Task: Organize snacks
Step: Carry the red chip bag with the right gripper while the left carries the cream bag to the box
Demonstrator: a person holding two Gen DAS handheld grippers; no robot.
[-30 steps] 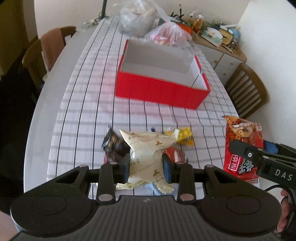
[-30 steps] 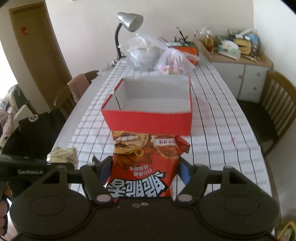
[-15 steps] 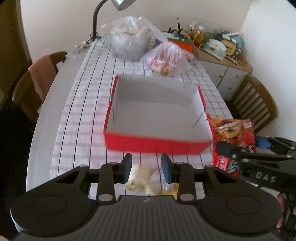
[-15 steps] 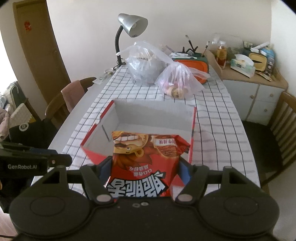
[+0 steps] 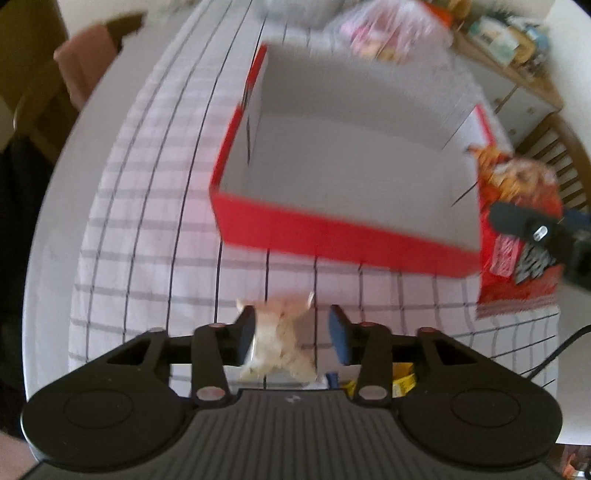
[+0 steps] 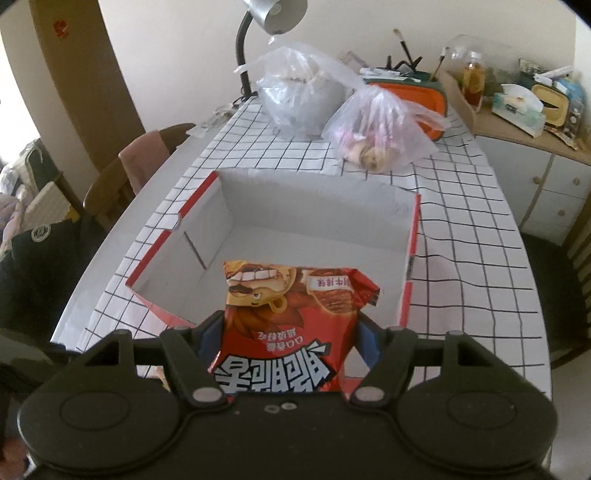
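Note:
An open red box (image 6: pixel 406 295) with a white inside stands on the checked tablecloth; it also shows in the left wrist view (image 5: pixel 332 236). My right gripper (image 6: pixel 286 341) is shut on a red snack bag (image 6: pixel 288 332) and holds it over the box's near edge; the bag shows at the right of the left wrist view (image 5: pixel 517 229). My left gripper (image 5: pixel 291 332) has its jaws spread in front of the box. A cream snack packet (image 5: pixel 275 341) sits between them against the left finger; whether it is gripped is unclear in the blur.
Two clear plastic bags (image 6: pixel 306 96) (image 6: pixel 376 133), an orange container (image 6: pixel 413 99) and a desk lamp (image 6: pixel 273 22) stand at the table's far end. Wooden chairs (image 6: pixel 122 177) flank the table. A cluttered cabinet (image 6: pixel 524 140) is at the right. Small yellow snacks (image 5: pixel 402 376) lie under the left gripper.
Both grippers moved forward toward the box. The right one carried the red bag over the box's near edge. The left gripper's jaws have spread wider around the cream packet.

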